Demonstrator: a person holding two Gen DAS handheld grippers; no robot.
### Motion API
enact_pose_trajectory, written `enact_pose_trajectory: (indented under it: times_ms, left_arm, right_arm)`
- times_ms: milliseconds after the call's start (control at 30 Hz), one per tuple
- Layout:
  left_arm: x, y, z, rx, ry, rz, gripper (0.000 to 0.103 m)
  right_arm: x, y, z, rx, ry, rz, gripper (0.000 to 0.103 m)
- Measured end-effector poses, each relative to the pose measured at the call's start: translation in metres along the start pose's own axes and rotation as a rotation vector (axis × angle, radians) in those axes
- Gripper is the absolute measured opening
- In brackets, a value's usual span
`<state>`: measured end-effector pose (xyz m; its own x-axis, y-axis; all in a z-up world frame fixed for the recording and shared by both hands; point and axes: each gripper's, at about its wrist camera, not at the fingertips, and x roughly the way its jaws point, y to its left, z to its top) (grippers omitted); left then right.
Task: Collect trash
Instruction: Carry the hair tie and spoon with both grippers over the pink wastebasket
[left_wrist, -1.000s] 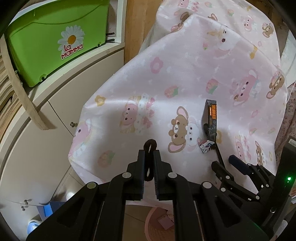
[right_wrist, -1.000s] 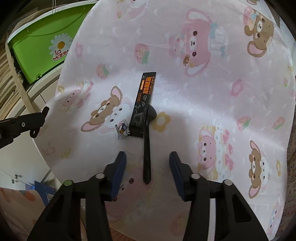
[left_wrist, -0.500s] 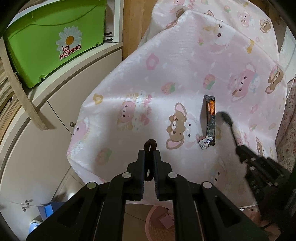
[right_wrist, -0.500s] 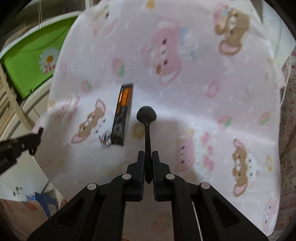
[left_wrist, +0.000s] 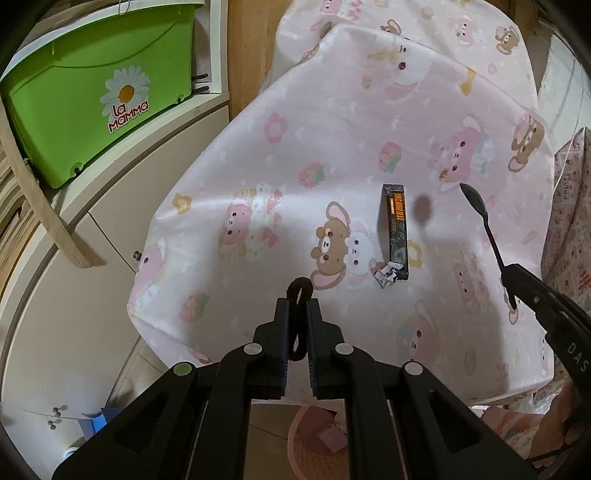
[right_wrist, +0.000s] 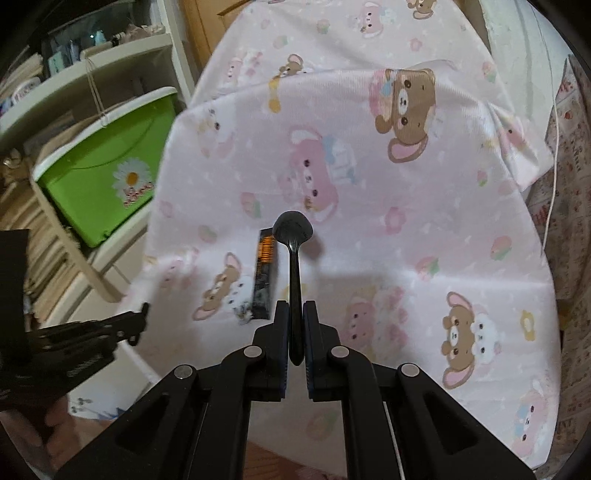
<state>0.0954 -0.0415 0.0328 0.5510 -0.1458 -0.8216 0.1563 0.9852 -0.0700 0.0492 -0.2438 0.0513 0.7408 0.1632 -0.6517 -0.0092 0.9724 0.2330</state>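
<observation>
Both grippers full: right gripper (right_wrist: 294, 325) clamped on black spoon (right_wrist: 293, 236), left gripper (left_wrist: 298, 321) pinching dark loop (left_wrist: 298, 291); pink basket (left_wrist: 314, 439) directly below left, nearer it.

Both of my tools are matte black plastic. My left hand-held gripper (left_wrist: 297, 321) has two flat, slab-like fingers (left_wrist: 281, 343) with a bluish pad edge on their inner faces, each carried by angular linkage bars with triangular cut-outs. Four round silver pivot screws (left_wrist: 252, 348) sit in a row behind the fingers. My right hand-held gripper (right_wrist: 295, 325) is built the same, and its body carries pale letters reading "DAS" (left_wrist: 577, 356).
</observation>
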Motion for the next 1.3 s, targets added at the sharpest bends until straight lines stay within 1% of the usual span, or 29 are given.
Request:
enact_pose_trajectory:
  times_ms: [200, 300, 433, 500, 567, 667, 700, 733, 800, 833, 933, 967, 1000, 1033, 1100, 1133, 1200, 1300]
  left_arm:
    - [-0.006, -0.004, -0.003, 0.005, -0.004, -0.009, 0.008]
    - [-0.011, -0.008, -0.006, 0.030, 0.002, -0.019, 0.008]
    - [-0.022, -0.004, -0.014, 0.049, -0.015, 0.046, 0.008]
    - [-0.027, -0.003, -0.016, 0.054, -0.001, 0.028, 0.008]
    - [-0.033, -0.003, -0.017, 0.038, 0.016, -0.003, 0.008]
    - [-0.040, -0.008, -0.021, 0.046, 0.052, -0.033, 0.008]
    - [-0.041, -0.012, -0.025, 0.069, 0.063, -0.035, 0.008]
    - [-0.040, -0.017, -0.029, 0.112, 0.079, -0.024, 0.008]
    - [-0.035, -0.022, -0.036, 0.159, 0.090, 0.009, 0.008]
    - [-0.032, -0.022, -0.040, 0.163, 0.093, 0.013, 0.008]
    - [-0.018, -0.016, -0.048, 0.133, 0.143, -0.019, 0.008]
    - [-0.015, -0.014, -0.049, 0.126, 0.157, -0.033, 0.008]
    - [-0.014, -0.014, -0.051, 0.126, 0.165, -0.041, 0.008]
    - [-0.013, -0.015, -0.053, 0.132, 0.170, -0.042, 0.008]
    - [-0.010, -0.018, -0.057, 0.151, 0.178, -0.032, 0.008]
    - [-0.008, -0.020, -0.059, 0.153, 0.188, -0.032, 0.008]
    - [-0.001, -0.023, -0.065, 0.149, 0.223, -0.056, 0.008]
    - [0.010, -0.030, -0.073, 0.143, 0.285, -0.096, 0.008]
  right_arm:
    - [-0.003, 0.008, -0.007, -0.027, 0.026, 0.017, 0.008]
    - [-0.006, 0.014, -0.012, -0.050, 0.051, 0.024, 0.008]
    - [-0.025, 0.020, -0.017, -0.090, 0.064, 0.038, 0.008]
    - [-0.037, 0.026, -0.019, -0.114, 0.069, 0.041, 0.008]
    - [-0.049, 0.031, -0.023, -0.122, 0.080, 0.050, 0.008]
    - [-0.060, 0.037, -0.036, -0.123, 0.129, 0.103, 0.008]
    - [-0.062, 0.041, -0.043, -0.145, 0.152, 0.141, 0.008]
    - [-0.063, 0.045, -0.051, -0.181, 0.171, 0.151, 0.008]
    - [-0.062, 0.055, -0.070, -0.251, 0.202, 0.133, 0.008]
    - [-0.058, 0.057, -0.078, -0.263, 0.224, 0.137, 0.008]
    - [-0.044, 0.055, -0.098, -0.254, 0.290, 0.143, 0.008]
    - [-0.041, 0.056, -0.104, -0.261, 0.303, 0.134, 0.008]
    - [-0.039, 0.059, -0.111, -0.288, 0.304, 0.103, 0.008]
    - [-0.037, 0.060, -0.115, -0.306, 0.306, 0.089, 0.008]
    - [-0.032, 0.064, -0.124, -0.339, 0.338, 0.090, 0.008]
    - [-0.030, 0.065, -0.128, -0.344, 0.352, 0.086, 0.008]
    - [-0.023, 0.063, -0.135, -0.335, 0.391, 0.074, 0.008]
    - [-0.007, 0.056, -0.144, -0.282, 0.484, 0.088, 0.008]
